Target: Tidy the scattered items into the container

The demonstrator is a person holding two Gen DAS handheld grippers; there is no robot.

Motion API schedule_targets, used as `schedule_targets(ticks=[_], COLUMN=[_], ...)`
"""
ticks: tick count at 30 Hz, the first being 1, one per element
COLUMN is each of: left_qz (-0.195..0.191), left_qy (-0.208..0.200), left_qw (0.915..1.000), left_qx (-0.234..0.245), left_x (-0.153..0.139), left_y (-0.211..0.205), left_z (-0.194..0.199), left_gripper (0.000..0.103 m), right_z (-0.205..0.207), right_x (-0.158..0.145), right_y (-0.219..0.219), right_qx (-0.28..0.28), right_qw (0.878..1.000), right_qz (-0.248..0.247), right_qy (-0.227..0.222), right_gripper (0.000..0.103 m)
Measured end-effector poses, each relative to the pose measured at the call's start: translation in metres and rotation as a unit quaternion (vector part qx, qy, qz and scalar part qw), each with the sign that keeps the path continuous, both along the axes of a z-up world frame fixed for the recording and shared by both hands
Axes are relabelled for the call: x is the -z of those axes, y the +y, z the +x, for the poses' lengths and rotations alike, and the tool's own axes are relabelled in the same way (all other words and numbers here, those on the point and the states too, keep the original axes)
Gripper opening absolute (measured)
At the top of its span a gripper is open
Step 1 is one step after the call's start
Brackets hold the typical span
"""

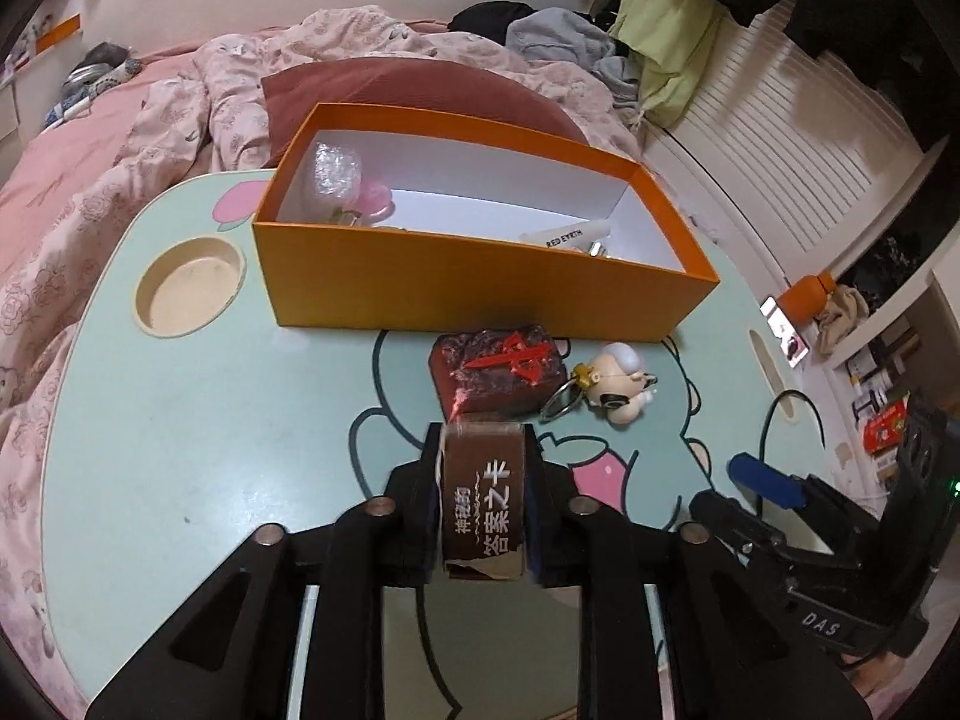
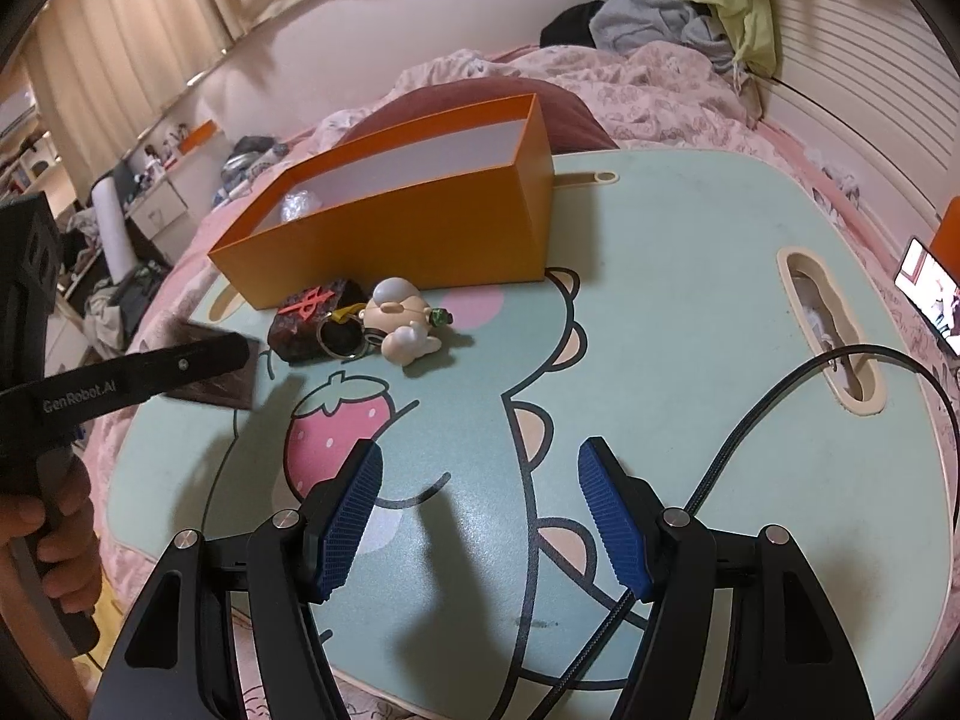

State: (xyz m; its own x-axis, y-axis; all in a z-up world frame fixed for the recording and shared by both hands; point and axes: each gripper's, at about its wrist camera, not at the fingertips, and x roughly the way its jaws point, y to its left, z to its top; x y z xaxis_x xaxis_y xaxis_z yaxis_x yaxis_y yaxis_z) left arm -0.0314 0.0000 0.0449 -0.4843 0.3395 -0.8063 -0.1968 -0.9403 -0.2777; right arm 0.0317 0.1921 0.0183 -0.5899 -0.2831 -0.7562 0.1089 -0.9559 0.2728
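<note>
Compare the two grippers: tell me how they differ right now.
The left gripper has its jaws closed on a brown card box; the right gripper stands open, holding nothing. The left is near the mahjong-tile block; the right hangs over bare table. Both are black.

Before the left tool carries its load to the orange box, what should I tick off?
1. Brown card box sits between the left tool's fingers: ok.
2. Grip firm: cannot tell.
3. Orange box open, with free room inside: ok.
4. Red-marked block and figure keychain lie low in the path: ok.
5. Right tool open, empty, off to the side: ok.
</note>
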Motion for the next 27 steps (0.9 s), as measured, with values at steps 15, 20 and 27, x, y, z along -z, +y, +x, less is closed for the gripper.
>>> schedule_targets(ticks=[15, 20, 27], left_qz=[-0.053, -0.079, -0.121], left_qy=[0.060, 0.059, 0.062], left_qw=[0.9934, 0.9911, 0.9883], left_qx=[-0.082, -0.089, -0.069], left_x=[-0.006, 0.010, 0.024], left_y=[-0.019, -0.014, 0.007], left_z=[0.043, 0.063, 0.068], left_gripper=[0.072, 0.072, 0.072], right_z=[0.002, -0.011, -0.095], right_x=[-0.002, -0.031, -0.097], right_y=[-0.001, 0.008, 0.005], right_qx=[0.000, -0.010, -0.060], right_qw=[1.000, 0.999, 0.998], right_qz=[-0.001, -0.013, -0.023], right_qy=[0.002, 0.031, 0.011], right_gripper=[0.068, 0.068, 0.051])
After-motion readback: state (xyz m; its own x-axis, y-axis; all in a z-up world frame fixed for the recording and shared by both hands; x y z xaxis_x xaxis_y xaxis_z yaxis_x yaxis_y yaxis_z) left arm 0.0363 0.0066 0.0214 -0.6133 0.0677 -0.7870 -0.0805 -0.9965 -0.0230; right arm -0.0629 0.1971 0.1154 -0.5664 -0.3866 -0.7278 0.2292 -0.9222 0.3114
